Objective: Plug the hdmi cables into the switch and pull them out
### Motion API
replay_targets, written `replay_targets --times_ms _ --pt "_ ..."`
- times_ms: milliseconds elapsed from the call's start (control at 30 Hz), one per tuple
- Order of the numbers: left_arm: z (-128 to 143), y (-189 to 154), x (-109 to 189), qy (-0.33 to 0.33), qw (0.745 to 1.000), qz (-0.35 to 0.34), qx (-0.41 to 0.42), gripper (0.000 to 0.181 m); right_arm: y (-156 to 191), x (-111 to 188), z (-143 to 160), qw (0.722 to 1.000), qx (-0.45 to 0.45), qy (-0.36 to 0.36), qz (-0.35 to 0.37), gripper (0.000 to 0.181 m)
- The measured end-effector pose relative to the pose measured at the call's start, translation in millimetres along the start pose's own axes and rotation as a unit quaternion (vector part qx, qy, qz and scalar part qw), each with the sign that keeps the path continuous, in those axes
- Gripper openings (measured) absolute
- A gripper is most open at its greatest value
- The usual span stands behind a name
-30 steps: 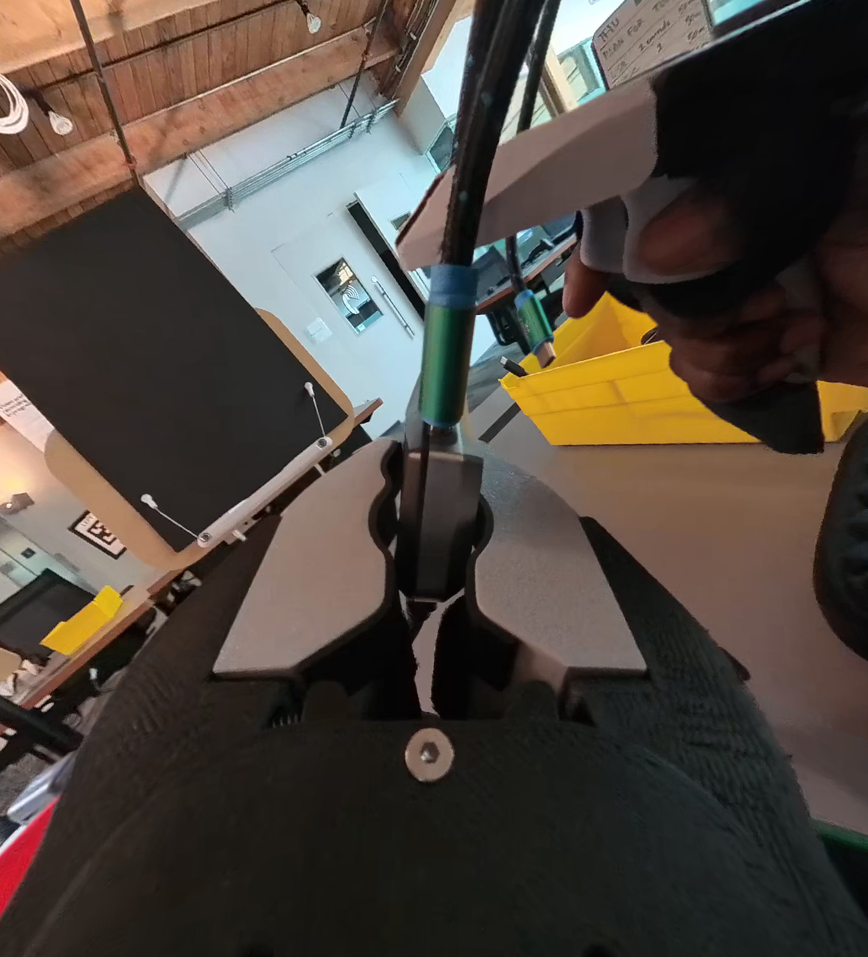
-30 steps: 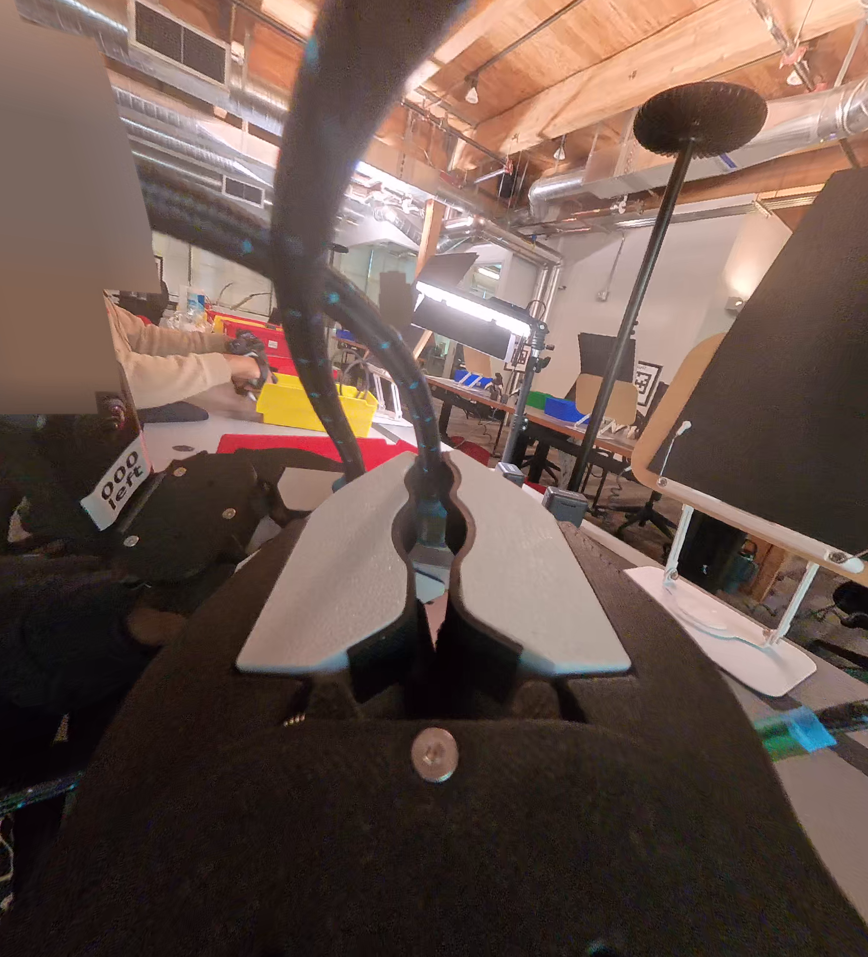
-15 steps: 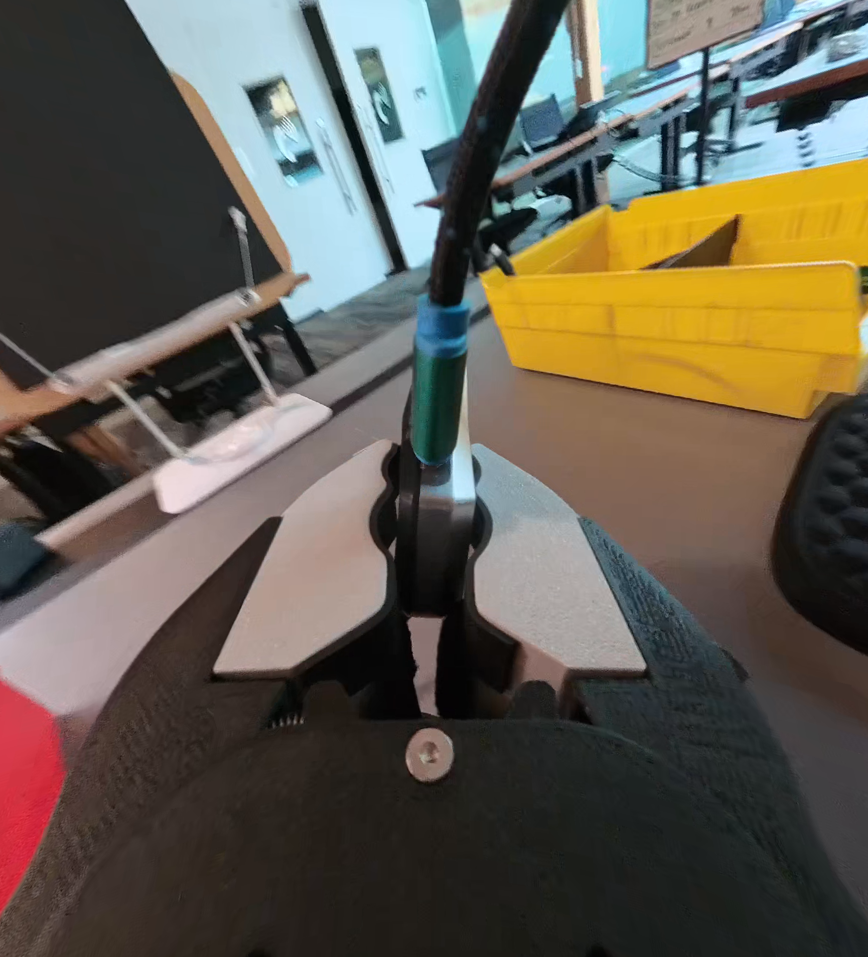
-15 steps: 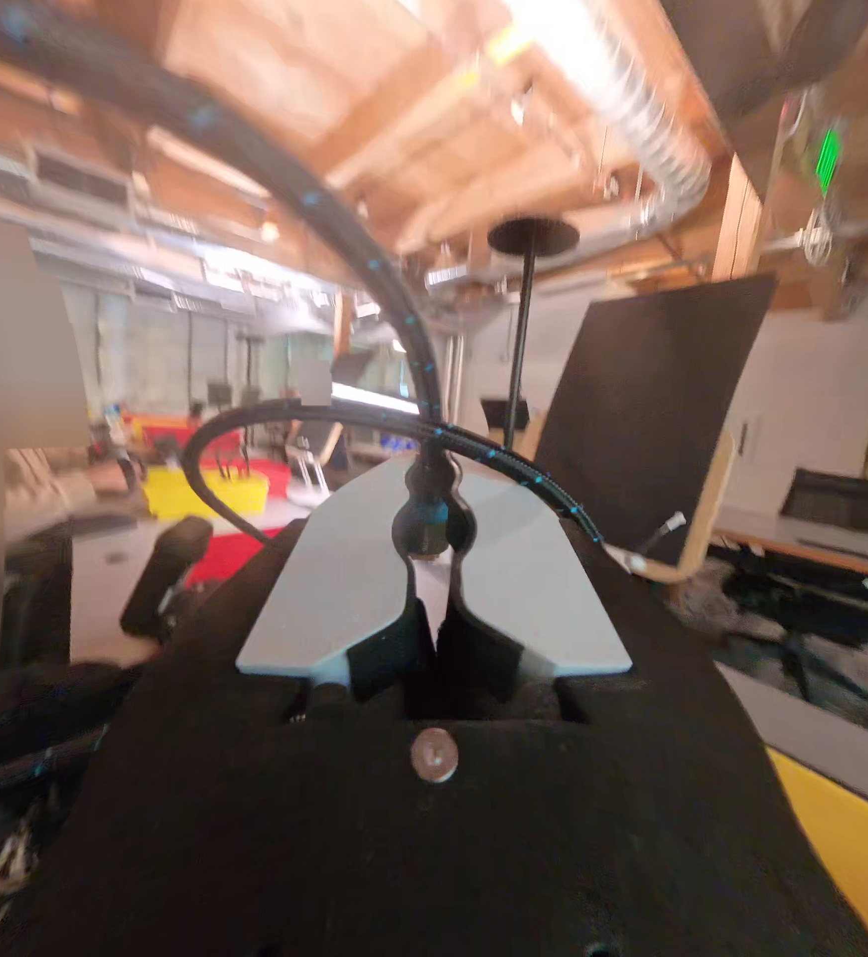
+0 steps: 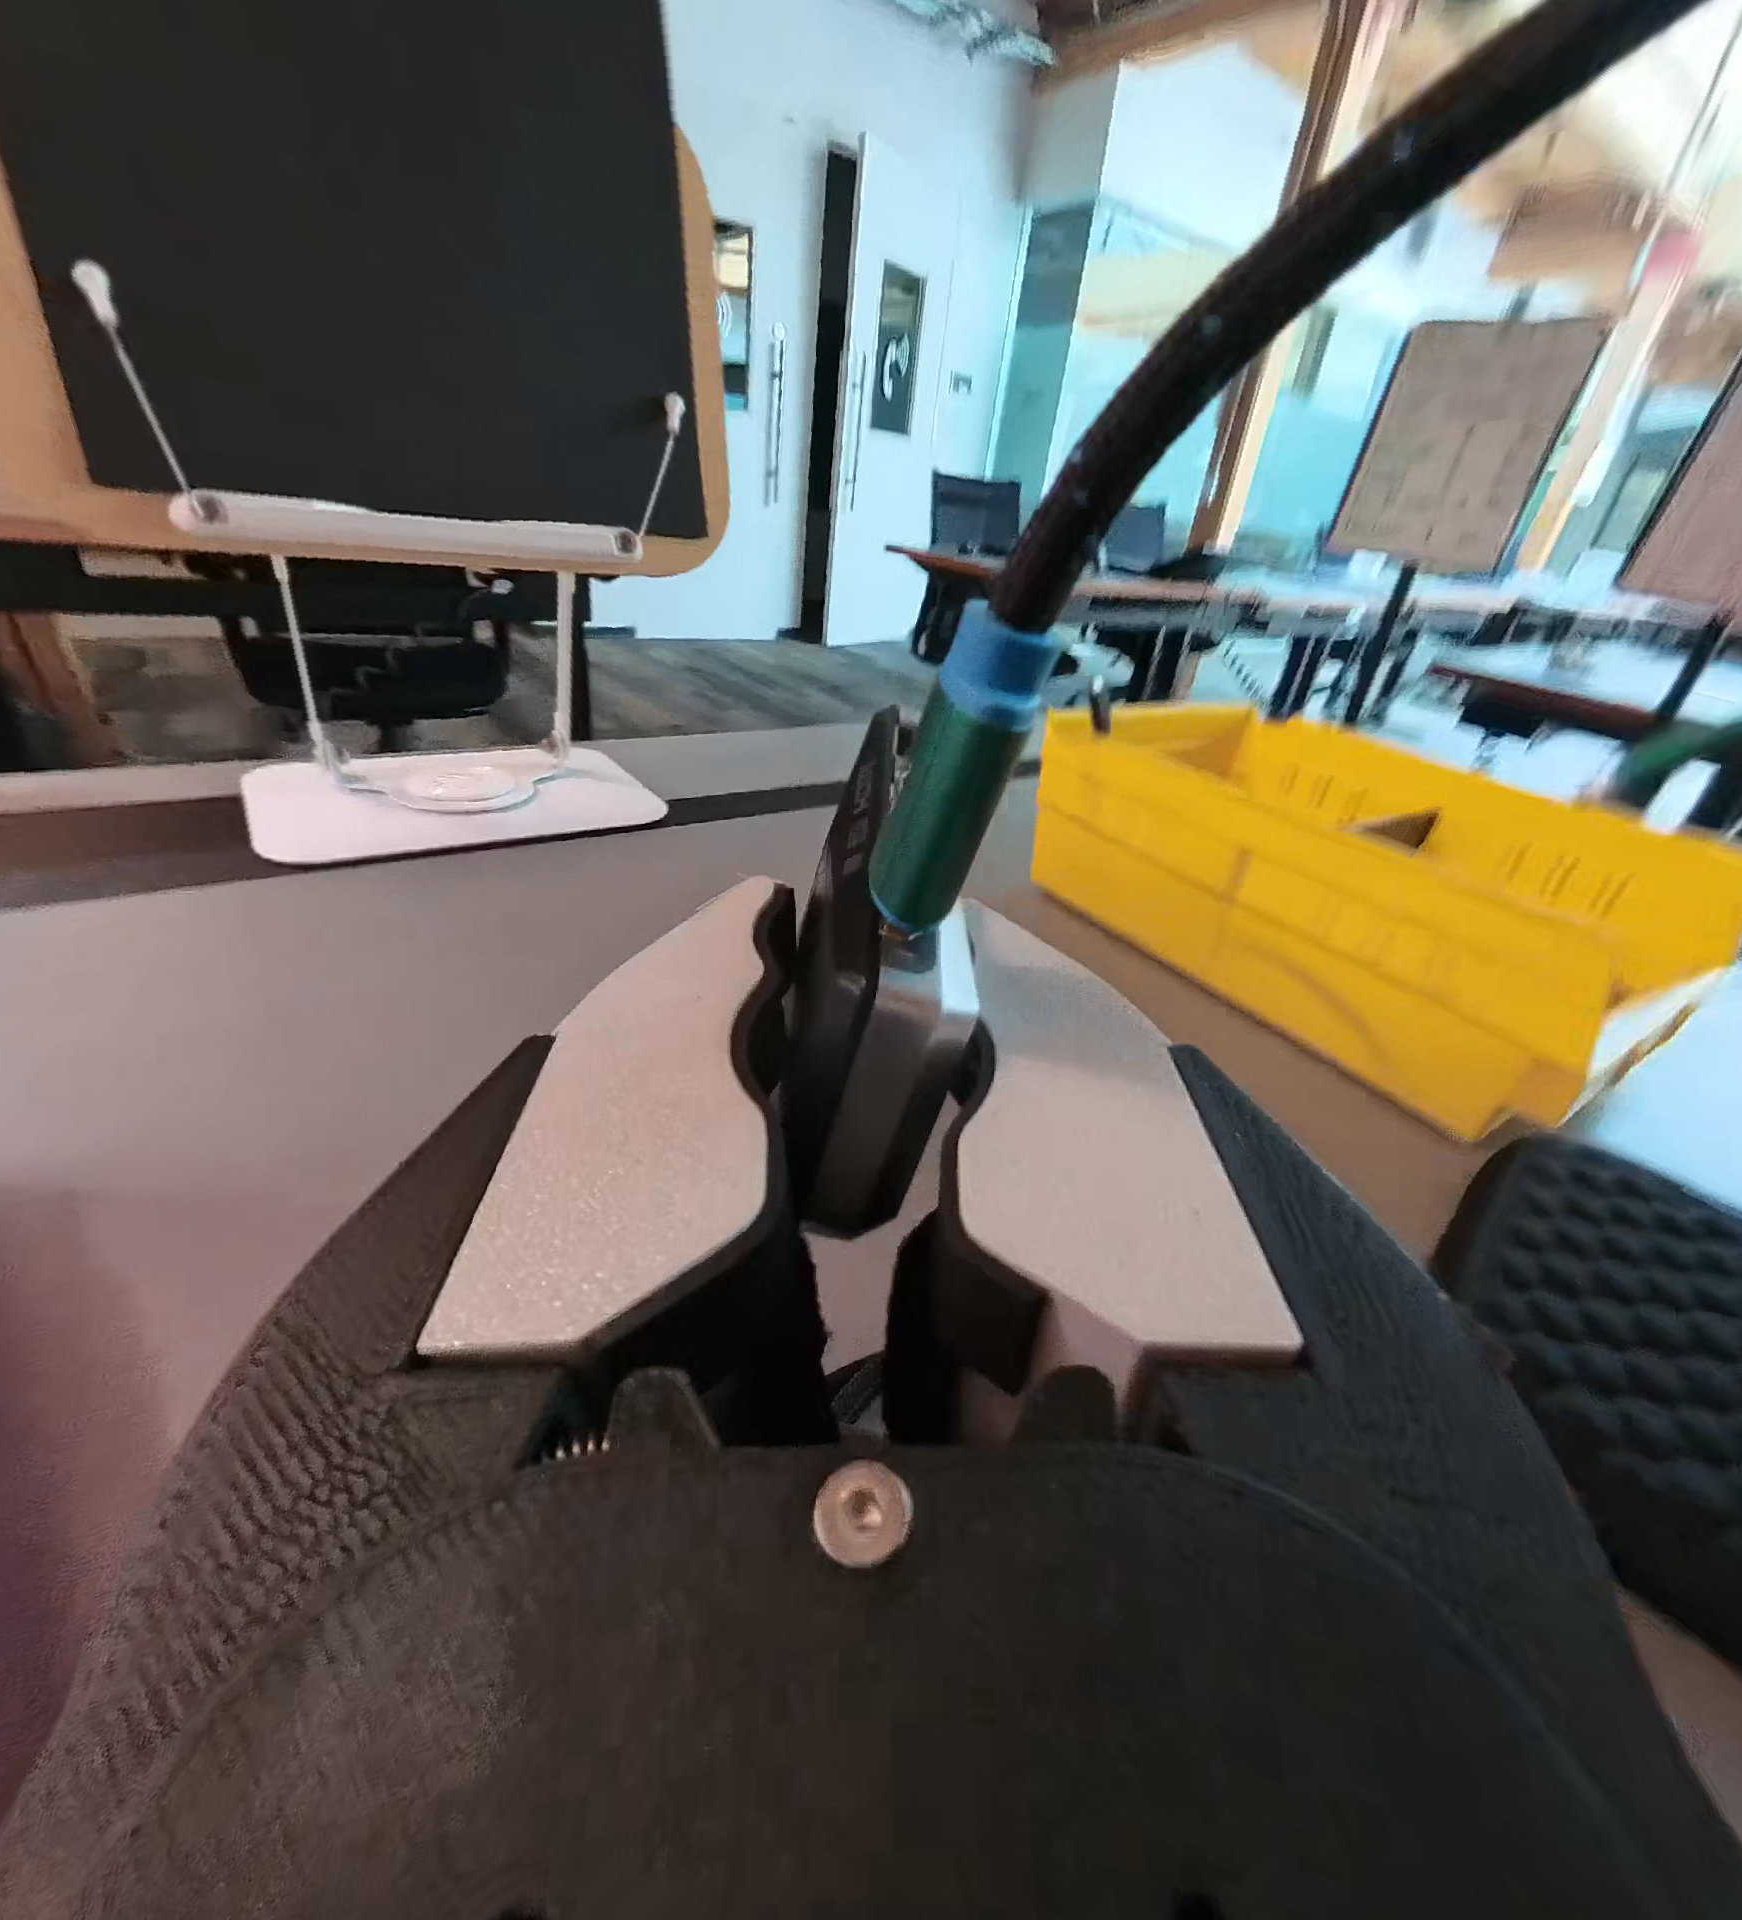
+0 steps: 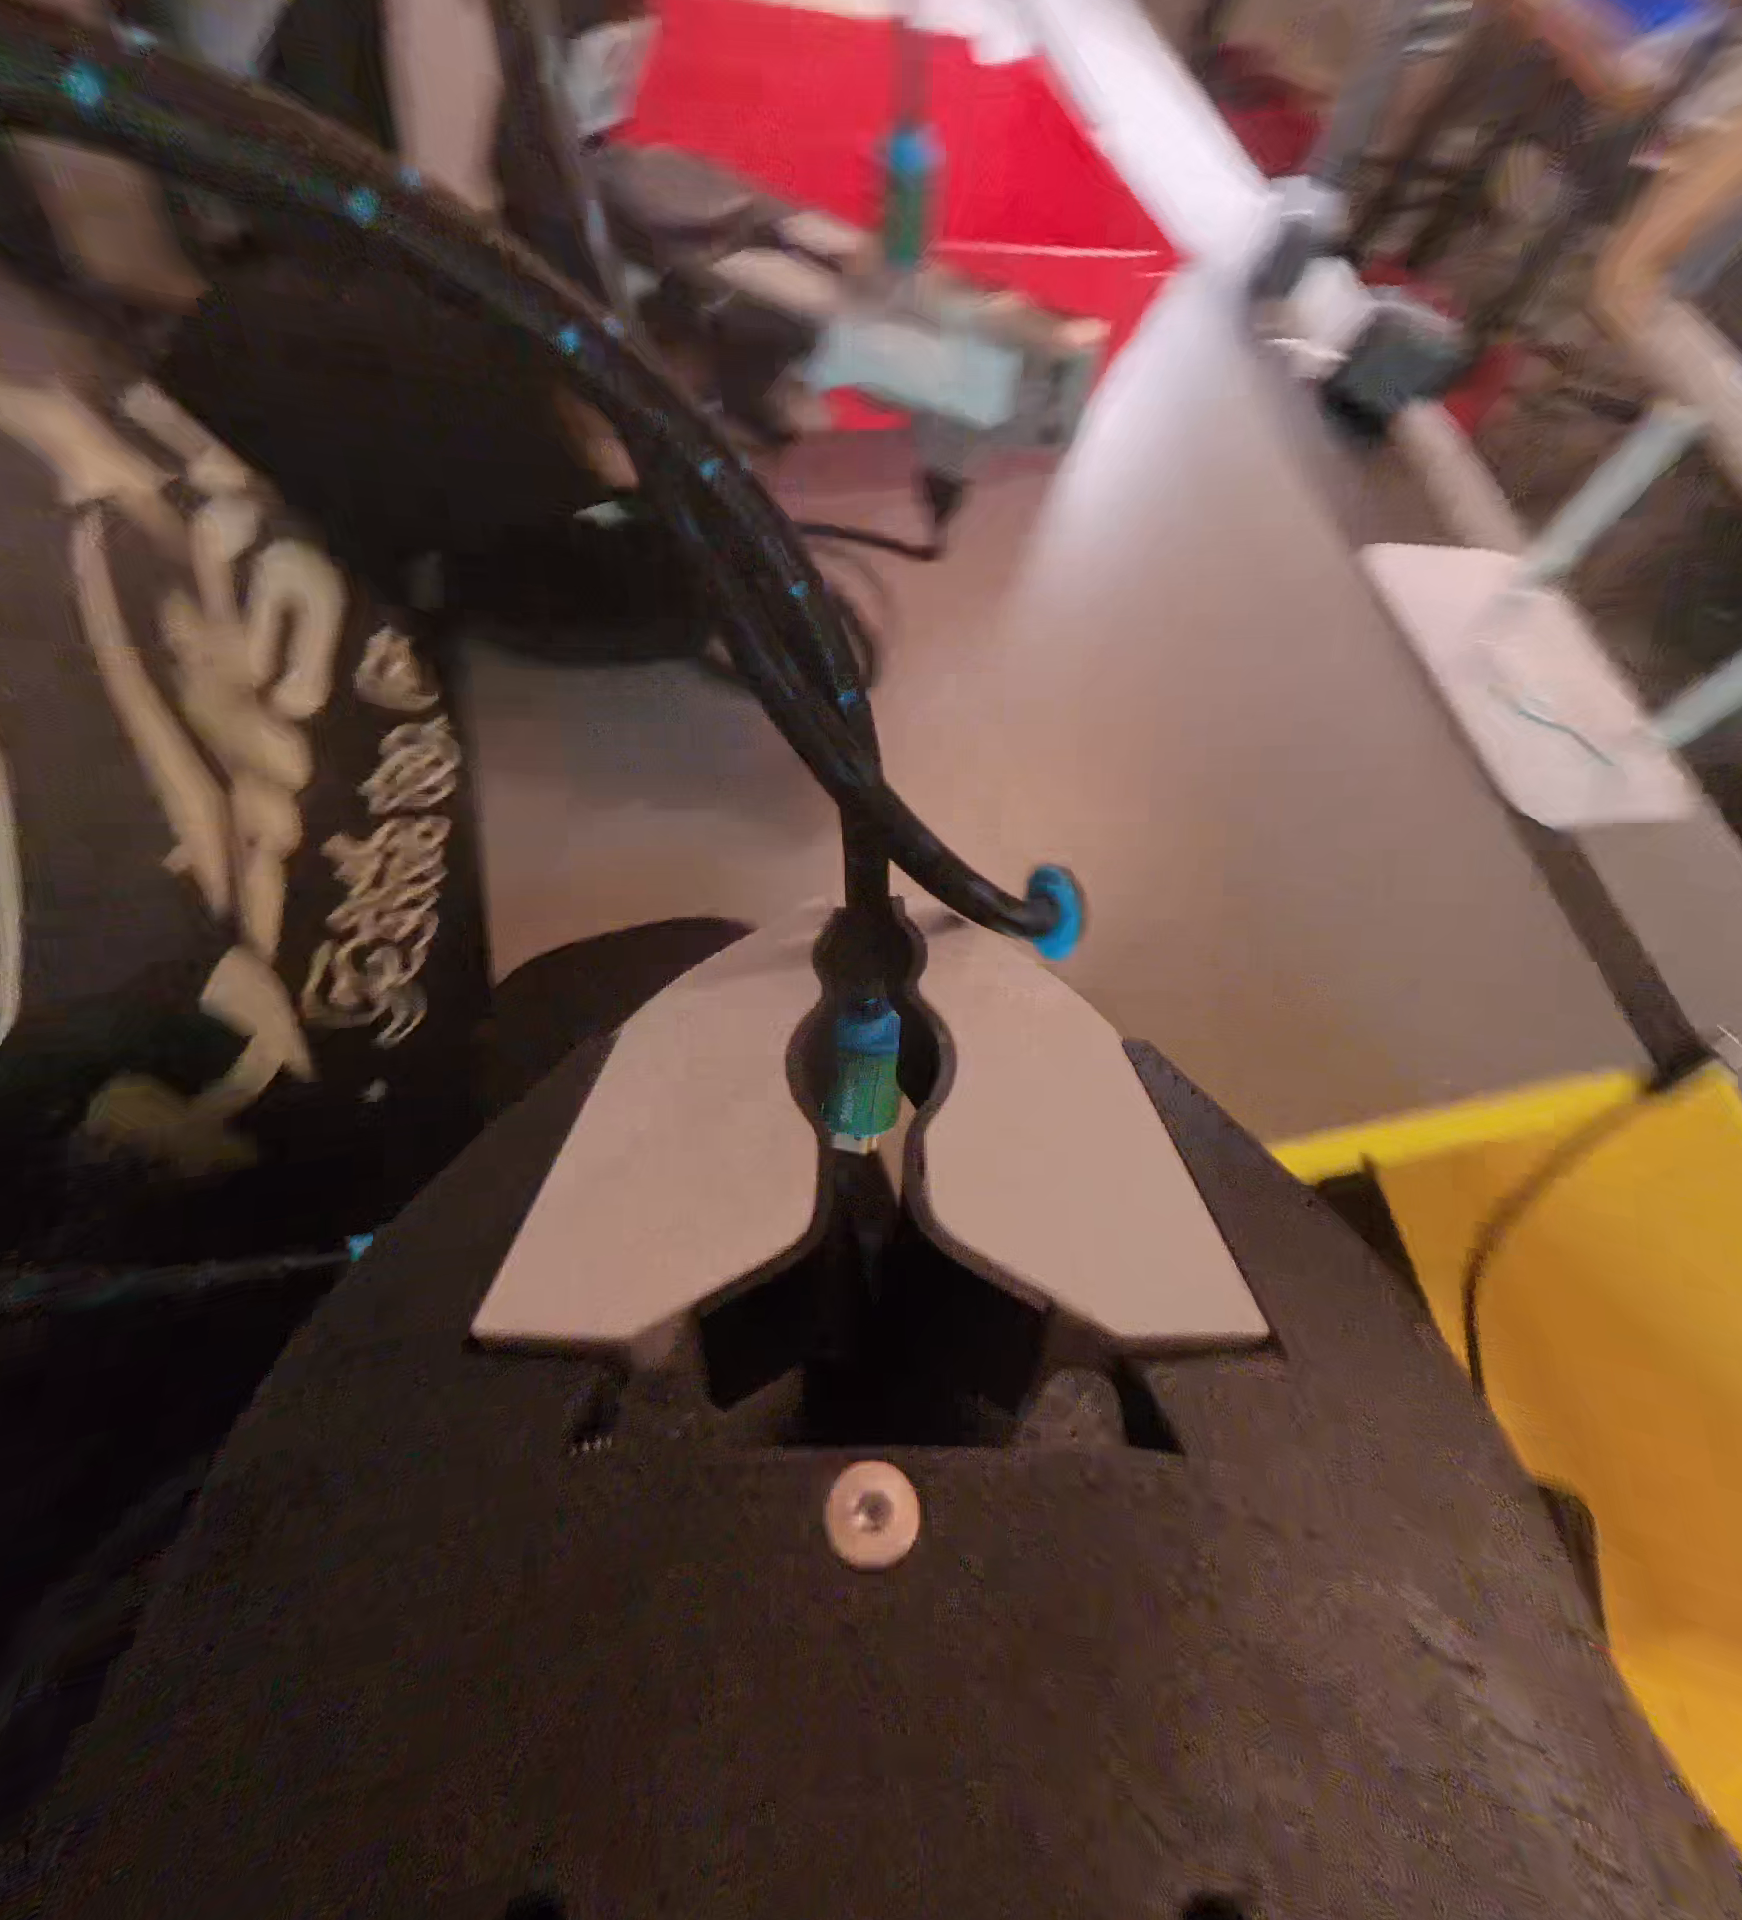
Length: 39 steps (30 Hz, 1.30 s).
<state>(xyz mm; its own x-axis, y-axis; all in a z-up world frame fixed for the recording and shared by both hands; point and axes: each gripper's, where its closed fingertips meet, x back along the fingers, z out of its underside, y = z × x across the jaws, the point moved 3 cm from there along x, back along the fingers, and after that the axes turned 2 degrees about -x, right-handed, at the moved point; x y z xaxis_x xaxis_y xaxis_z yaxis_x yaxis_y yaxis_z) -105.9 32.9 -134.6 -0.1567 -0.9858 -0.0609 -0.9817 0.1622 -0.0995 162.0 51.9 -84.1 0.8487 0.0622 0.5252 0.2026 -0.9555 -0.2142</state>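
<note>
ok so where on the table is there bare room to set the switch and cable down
Bare grey tabletop lies ahead of the left gripper, between the white stand base and the yellow bin. The right wrist view shows more bare top left of that base. It is crowded rightward, by the bin and a black textured object.

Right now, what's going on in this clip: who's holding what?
A person works two handheld grippers over a grey table. The left gripper is shut on a flat dark and silver switch, which has a green-ended braided cable plugged into its top. The right gripper is shut on a second green HDMI plug, whose black cable loops away up and left. A yellow bin sits nearby. That second plug is not in the switch.
</note>
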Motion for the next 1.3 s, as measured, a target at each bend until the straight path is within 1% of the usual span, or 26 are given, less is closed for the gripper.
replay_targets --times_ms 33,100,133,167,233,300,333,400,500,567,700,767,833,867,933,967,1033,1133,1167,1233,1267,1300 --pt "-1.7 4.1 2.2 -0.010 1.000 0.002 0.025 0.026 8.3 -4.4 0.1 0.999 0.021 0.002 -0.034 0.007" --pt "-3.5 10.5 5.5 -0.023 0.998 -0.001 0.053 0.027 19.8 -4.2 -5.4 0.995 0.053 -0.024 -0.083 0.007" --pt "-4.4 12.4 6.8 -0.029 0.998 -0.003 0.061 0.027 22.6 1.1 -9.8 0.992 0.064 -0.051 -0.095 0.007" --pt "-5.3 14.0 8.0 -0.035 0.997 -0.005 0.068 0.027 21.4 9.2 -14.4 0.990 0.065 -0.081 -0.092 0.007" --pt "-6.7 18.0 10.6 -0.046 0.996 -0.011 0.082 0.027 8.3 33.0 -21.1 0.986 0.054 -0.150 -0.040 0.007" --pt "-7.7 21.6 13.0 -0.054 0.994 -0.013 0.094 0.026 -9.6 63.5 -18.5 0.977 0.029 -0.210 0.034 0.007" --pt "-7.7 22.4 13.3 -0.055 0.994 -0.014 0.096 0.026 -19.5 79.9 -14.7 0.969 0.013 -0.237 0.075 0.007" --pt "-6.9 21.1 12.2 -0.051 0.995 -0.016 0.088 0.027 -33.4 111.7 -6.6 0.945 -0.016 -0.295 0.137 0.007" --pt "-5.7 19.9 10.9 -0.047 0.995 -0.017 0.084 0.027 -50.6 152.7 5.7 0.901 -0.056 -0.362 0.230 0.007" --pt "-6.3 22.9 12.4 -0.053 0.994 -0.019 0.096 0.027 -57.0 177.3 10.9 0.865 -0.077 -0.402 0.288 0.007" --pt "-6.8 26.6 14.3 -0.061 0.991 -0.020 0.117 0.027 -60.8 227.0 22.6 0.767 -0.117 -0.500 0.385 0.007" --pt "-7.4 29.0 15.7 -0.068 0.989 -0.022 0.128 0.027 -64.7 249.0 40.1 0.713 -0.152 -0.529 0.434 0.007" --pt "-7.7 32.2 17.6 -0.075 0.986 -0.021 0.146 0.027 -68.6 269.3 66.3 0.660 -0.185 -0.547 0.481 0.007" --pt "-7.8 33.5 18.2 -0.078 0.985 -0.021 0.153 0.028 -70.5 277.5 81.8 0.639 -0.199 -0.548 0.502 0.007" --pt "-7.1 31.5 16.8 -0.073 0.986 -0.018 0.146 0.028 -73.6 286.7 105.1 0.614 -0.228 -0.546 0.523 0.007" --pt "-6.6 29.1 15.4 -0.068 0.988 -0.019 0.134 0.028 -73.1 290.5 110.6 0.602 -0.231 -0.540 0.541 0.007" --pt "-5.7 26.9 13.6 -0.065 0.989 -0.018 0.130 0.028 -69.1 297.0 113.2 0.582 -0.219 -0.514 0.591 0.007" --pt "-8.1 27.2 15.9 -0.080 0.985 0.002 0.154 0.028 -64.3 301.3 108.2 0.545 -0.188 -0.480 0.662 0.007" --pt "-9.9 23.6 16.2 -0.086 0.984 0.020 0.153 0.028 -67.2 297.6 104.8 0.538 -0.172 -0.440 0.698 0.007" --pt "-10.8 15.8 14.8 -0.090 0.980 0.055 0.168 0.028 -79.5 283.1 95.3 0.530 -0.121 -0.302 0.783 0.007" --pt "-10.4 17.9 15.1 -0.096 0.975 0.059 0.192 0.028 -83.8 277.9 91.4 0.516 -0.091 -0.248 0.815 0.008" --pt "-11.1 24.4 17.5 -0.109 0.967 0.057 0.224 0.028 -86.5 275.5 90.6 0.506 -0.080 -0.237 0.826 0.007"
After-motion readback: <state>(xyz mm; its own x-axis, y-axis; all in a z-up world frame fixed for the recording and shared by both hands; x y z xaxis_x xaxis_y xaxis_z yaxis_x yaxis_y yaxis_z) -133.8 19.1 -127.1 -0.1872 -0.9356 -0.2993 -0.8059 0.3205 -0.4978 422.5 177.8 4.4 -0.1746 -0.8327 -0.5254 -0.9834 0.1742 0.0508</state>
